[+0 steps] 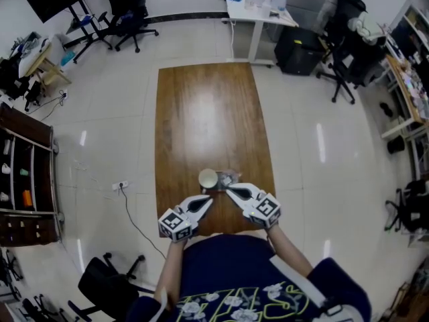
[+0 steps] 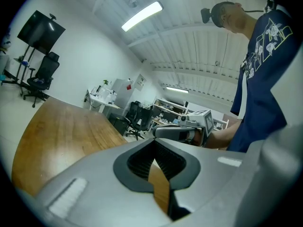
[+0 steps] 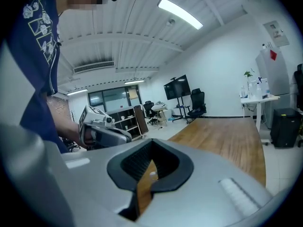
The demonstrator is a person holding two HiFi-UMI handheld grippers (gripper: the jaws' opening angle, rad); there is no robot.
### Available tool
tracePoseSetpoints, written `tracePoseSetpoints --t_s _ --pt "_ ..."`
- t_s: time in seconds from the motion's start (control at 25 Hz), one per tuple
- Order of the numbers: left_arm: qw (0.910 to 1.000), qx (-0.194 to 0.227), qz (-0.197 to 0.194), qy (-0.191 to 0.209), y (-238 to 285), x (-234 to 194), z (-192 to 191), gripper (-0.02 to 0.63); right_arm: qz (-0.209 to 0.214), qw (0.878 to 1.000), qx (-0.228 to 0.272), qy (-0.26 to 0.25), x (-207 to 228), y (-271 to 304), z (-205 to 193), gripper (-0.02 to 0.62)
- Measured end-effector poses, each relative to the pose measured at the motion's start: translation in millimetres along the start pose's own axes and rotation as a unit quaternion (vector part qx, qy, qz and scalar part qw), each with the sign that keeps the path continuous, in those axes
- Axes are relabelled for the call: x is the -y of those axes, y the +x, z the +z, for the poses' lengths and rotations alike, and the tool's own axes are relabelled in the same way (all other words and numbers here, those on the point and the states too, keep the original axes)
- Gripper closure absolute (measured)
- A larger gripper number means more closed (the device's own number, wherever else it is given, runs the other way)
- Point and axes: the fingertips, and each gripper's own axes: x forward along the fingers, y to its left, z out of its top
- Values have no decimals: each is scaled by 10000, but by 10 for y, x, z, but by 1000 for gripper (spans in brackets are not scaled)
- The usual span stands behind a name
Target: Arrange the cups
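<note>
On the near end of the long wooden bench stands a pale cup, open side up. A small greyish object sits just to its right, too small to make out. The left gripper is near and slightly left of the cup, pointing in toward it. Its fingers are pressed together with nothing between them. The right gripper comes in from the near right, its tip close to the greyish object, though I cannot tell whether it touches. Its fingers are likewise closed and empty. The two grippers angle toward each other, tips apart, just short of the cup.
</note>
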Motion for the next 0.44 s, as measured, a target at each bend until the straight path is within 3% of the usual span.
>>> tracePoseSetpoints --t_s 0.44 --pt "9998 42 -187 57 10 83 75 604 62 9999 -34 -93 -37 21 -66 594"
